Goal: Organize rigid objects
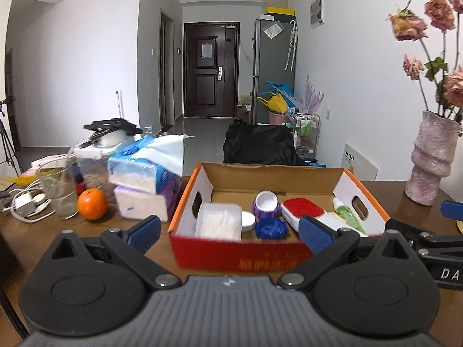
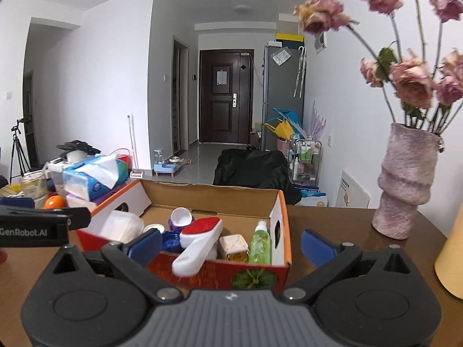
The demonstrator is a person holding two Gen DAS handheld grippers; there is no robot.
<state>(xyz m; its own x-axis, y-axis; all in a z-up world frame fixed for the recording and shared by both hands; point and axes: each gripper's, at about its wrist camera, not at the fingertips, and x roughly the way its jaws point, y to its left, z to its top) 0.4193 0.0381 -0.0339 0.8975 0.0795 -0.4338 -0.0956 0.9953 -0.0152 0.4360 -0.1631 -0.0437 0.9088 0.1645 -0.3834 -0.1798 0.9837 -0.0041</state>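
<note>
- Both tools are seen from close up, each spread wide with nothing between its blue pads: the left tool (image 1: 230,231) and the right tool (image 2: 231,244) hover just before the near wall of the cardboard box (image 1: 240,253) and touch nothing.
- Straight ahead of both tools, on the desk (image 1: 385,196), stands the box, already filled with rigid items.
- Inside it, a white brush with a red pad (image 2: 198,241) lies with its long axis running from near-left to far-right, its handle end resting on the near wall, nearest the right tool.
- Beside the brush, a green bottle (image 2: 260,243) stands upright against the right-hand wall, with a small cream box (image 2: 233,245) between them.
- An orange (image 1: 92,204) is left outside, well apart to the left; the left tool is judged the nearer one for it.
</note>
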